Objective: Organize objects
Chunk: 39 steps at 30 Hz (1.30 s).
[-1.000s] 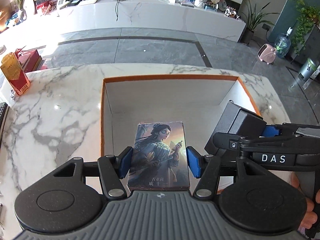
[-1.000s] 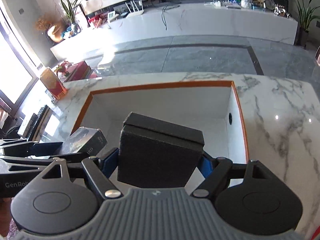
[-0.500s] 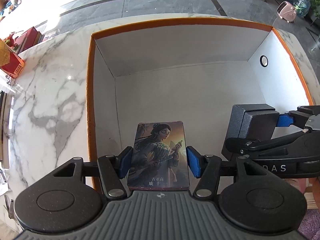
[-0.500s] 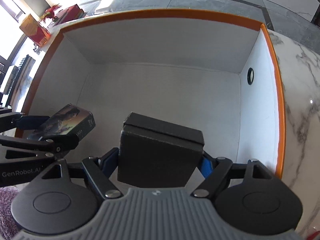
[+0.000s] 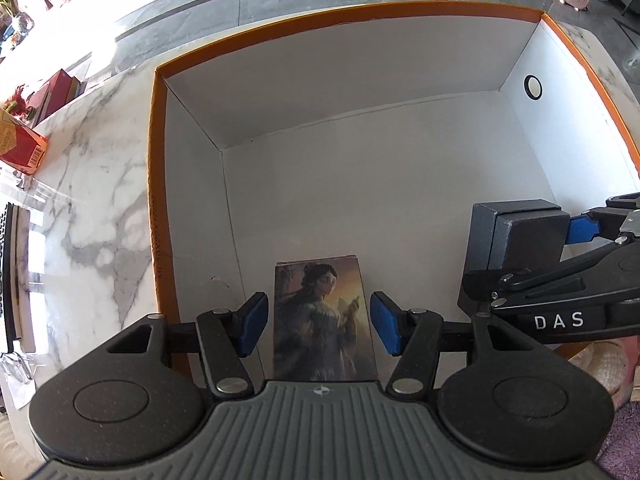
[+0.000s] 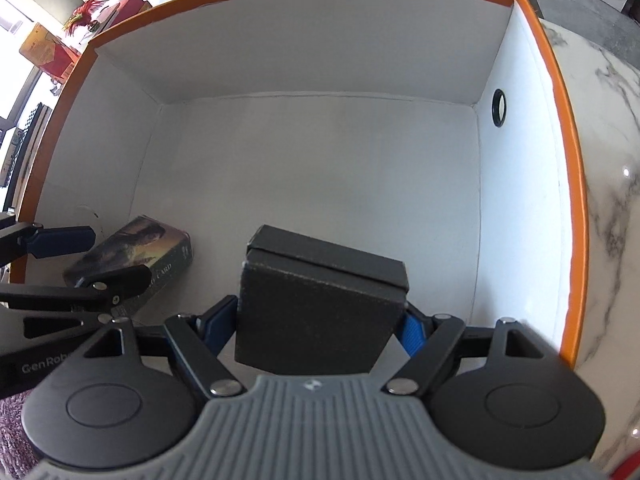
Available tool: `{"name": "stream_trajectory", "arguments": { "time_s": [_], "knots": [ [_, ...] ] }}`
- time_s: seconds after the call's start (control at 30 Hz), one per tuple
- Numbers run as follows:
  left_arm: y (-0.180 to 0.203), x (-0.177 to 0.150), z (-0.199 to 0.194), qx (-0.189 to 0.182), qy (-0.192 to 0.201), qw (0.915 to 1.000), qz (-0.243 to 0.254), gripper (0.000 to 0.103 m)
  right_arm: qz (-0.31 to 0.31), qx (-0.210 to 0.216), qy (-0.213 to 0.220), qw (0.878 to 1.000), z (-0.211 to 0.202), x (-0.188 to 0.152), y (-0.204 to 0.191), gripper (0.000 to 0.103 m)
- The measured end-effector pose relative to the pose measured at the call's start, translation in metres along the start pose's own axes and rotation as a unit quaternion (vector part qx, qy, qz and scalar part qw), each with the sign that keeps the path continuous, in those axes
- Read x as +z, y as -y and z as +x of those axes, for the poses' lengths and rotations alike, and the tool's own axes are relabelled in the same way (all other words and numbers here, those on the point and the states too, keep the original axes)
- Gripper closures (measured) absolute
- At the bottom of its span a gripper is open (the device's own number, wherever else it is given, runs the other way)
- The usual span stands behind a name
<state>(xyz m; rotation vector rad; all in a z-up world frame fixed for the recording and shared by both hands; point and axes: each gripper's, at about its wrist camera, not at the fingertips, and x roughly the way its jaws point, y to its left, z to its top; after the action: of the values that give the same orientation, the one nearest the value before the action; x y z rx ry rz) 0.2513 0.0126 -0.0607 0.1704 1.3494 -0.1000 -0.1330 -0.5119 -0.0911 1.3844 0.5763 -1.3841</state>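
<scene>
A card box with a painted woman on it [image 5: 323,320] lies on the floor of the white box with an orange rim [image 5: 280,28], near its left wall. My left gripper [image 5: 320,330] is open, its blue pads clear of the card box on both sides. The card box also shows in the right wrist view [image 6: 136,252]. My right gripper [image 6: 316,328] is shut on a black box [image 6: 320,304] and holds it inside the white box [image 6: 568,160]. The black box also shows in the left wrist view [image 5: 516,240].
The white box sits on a marble table [image 5: 88,184]. A round hole [image 6: 499,107] is in its right wall. A red carton [image 5: 20,146] stands at the table's far left. A keyboard edge [image 5: 5,272] lies at the left.
Both grippers have moved down into the white box. My left gripper has opened and let go of the card box, which now lies on the box floor. The right gripper still holds the black box.
</scene>
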Motion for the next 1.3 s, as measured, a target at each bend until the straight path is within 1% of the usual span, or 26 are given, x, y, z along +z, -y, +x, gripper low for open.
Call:
{"name": "stream_trajectory", "arguments": {
  "time_s": [0.03, 0.2, 0.37, 0.5, 0.6, 0.7, 0.77, 0.8, 0.83, 0.93, 0.97, 1.0, 1.03, 1.07, 1.13, 1.27, 1.3],
  "knots": [
    [-0.001, 0.0, -0.001, -0.002, 0.001, 1.0, 0.001, 0.036, 0.002, 0.001, -0.002, 1.0, -0.001, 0.0, 0.005, 0.022],
    [-0.008, -0.002, -0.012, -0.025, 0.013, 0.9996, -0.002, 0.034, 0.001, 0.0, -0.006, 1.0, 0.001, 0.002, 0.0, 0.022],
    [-0.023, -0.007, -0.045, -0.046, 0.054, 0.9975, -0.003, 0.034, -0.002, 0.001, -0.013, 1.0, 0.007, 0.007, -0.01, 0.021],
    [-0.039, -0.008, -0.063, -0.044, 0.082, 0.9955, -0.019, 0.035, -0.002, -0.002, -0.025, 1.0, 0.014, 0.014, -0.022, 0.021],
    [-0.052, -0.009, -0.066, -0.045, 0.093, 0.9942, -0.031, 0.037, -0.014, -0.008, -0.035, 0.999, 0.018, 0.018, -0.037, 0.021],
    [-0.061, -0.012, -0.062, -0.048, 0.09, 0.9938, -0.043, 0.044, -0.02, -0.021, -0.046, 0.999, 0.023, 0.022, -0.049, 0.021],
    [-0.066, -0.016, -0.056, -0.05, 0.085, 0.9939, -0.049, 0.053, -0.012, -0.011, -0.046, 0.999, 0.023, 0.025, -0.051, 0.015],
    [-0.069, -0.018, -0.054, -0.052, 0.082, 0.9939, -0.053, 0.055, -0.008, -0.006, -0.043, 0.999, 0.023, 0.027, -0.051, 0.011],
    [-0.072, -0.021, -0.052, -0.055, 0.079, 0.9939, -0.054, 0.058, -0.005, -0.007, -0.042, 0.999, 0.022, 0.028, -0.051, 0.01],
    [-0.076, -0.028, -0.046, -0.063, 0.071, 0.9939, -0.056, 0.069, 0.002, -0.015, -0.039, 0.999, 0.021, 0.031, -0.05, 0.01],
    [-0.077, -0.03, -0.045, -0.067, 0.069, 0.9937, -0.057, 0.072, 0.006, -0.016, -0.039, 0.999, 0.02, 0.031, -0.048, 0.011],
    [-0.078, -0.032, -0.044, -0.071, 0.067, 0.9935, -0.058, 0.073, 0.011, -0.016, -0.04, 0.999, 0.019, 0.031, -0.047, 0.017],
    [-0.079, -0.033, -0.042, -0.074, 0.066, 0.9934, -0.059, 0.077, 0.017, -0.015, -0.042, 0.999, 0.019, 0.031, -0.045, 0.029],
    [-0.079, -0.034, -0.041, -0.076, 0.064, 0.9933, -0.058, 0.08, 0.021, -0.008, -0.046, 0.999, 0.019, 0.032, -0.044, 0.032],
    [-0.079, -0.035, -0.04, -0.074, 0.066, 0.9934, -0.057, 0.083, 0.015, 0.004, -0.043, 0.999, 0.019, 0.032, -0.045, 0.036],
    [-0.079, -0.036, -0.04, -0.073, 0.067, 0.9936, -0.055, 0.087, -0.018, 0.008, -0.039, 0.999, 0.019, 0.033, -0.059, 0.04],
    [-0.079, -0.036, -0.039, -0.073, 0.066, 0.9935, -0.056, 0.087, -0.022, 0.009, -0.038, 0.999, 0.018, 0.034, -0.062, 0.043]
  ]
}}
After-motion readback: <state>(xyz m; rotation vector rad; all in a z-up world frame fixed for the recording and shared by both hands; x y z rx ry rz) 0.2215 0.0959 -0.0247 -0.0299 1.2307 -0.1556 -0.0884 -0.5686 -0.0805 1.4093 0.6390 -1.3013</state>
